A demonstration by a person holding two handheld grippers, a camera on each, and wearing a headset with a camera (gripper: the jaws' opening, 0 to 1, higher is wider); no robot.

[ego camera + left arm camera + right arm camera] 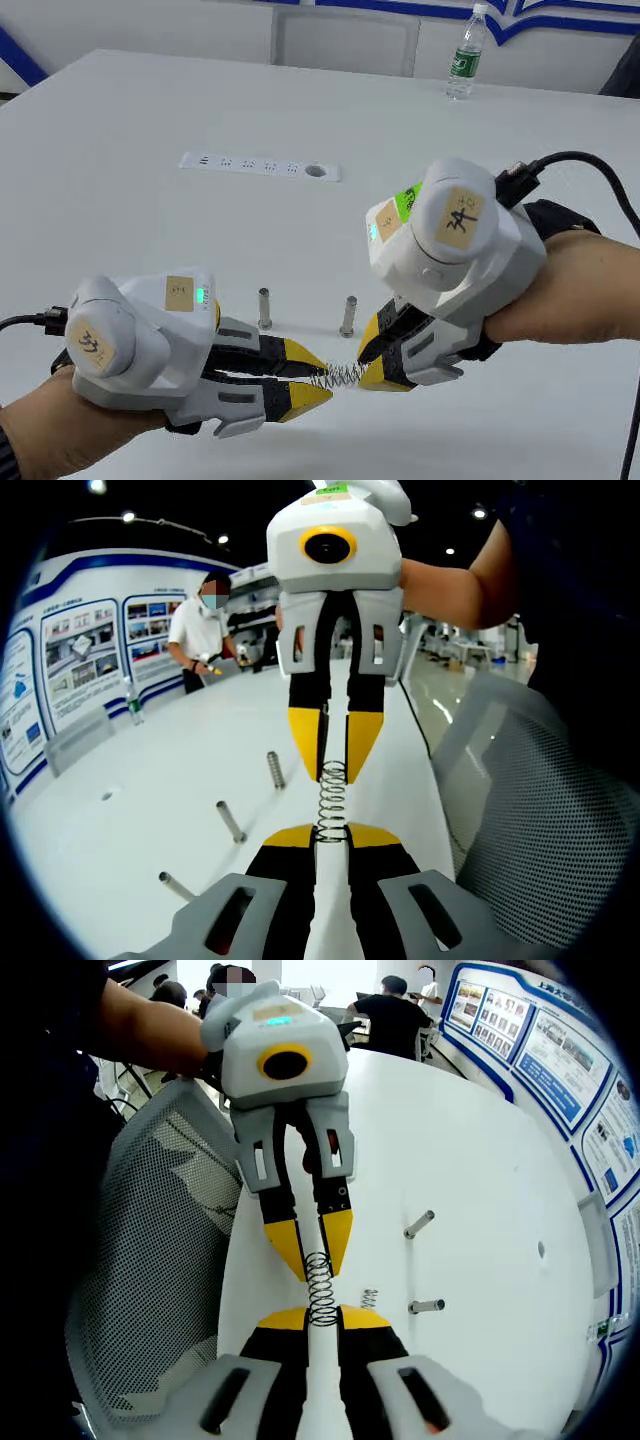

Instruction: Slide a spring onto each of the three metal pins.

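The white table (150,110) spreads under everything. Above its near edge the left gripper (318,378) and the right gripper (368,364) meet tip to tip. Each has its jaws narrowed onto one end of a coil spring (340,376), which is held stretched between them. Just behind stand the metal pins (264,308), upright — the left gripper view shows three in a row. A second spring (369,1298) lies on the table nearby.

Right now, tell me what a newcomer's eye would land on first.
The spring catches the eye first, held between the left gripper and the right gripper, each clamped on one end, low in the middle of the head view. Just behind it, bare metal pins stand upright on the white table.
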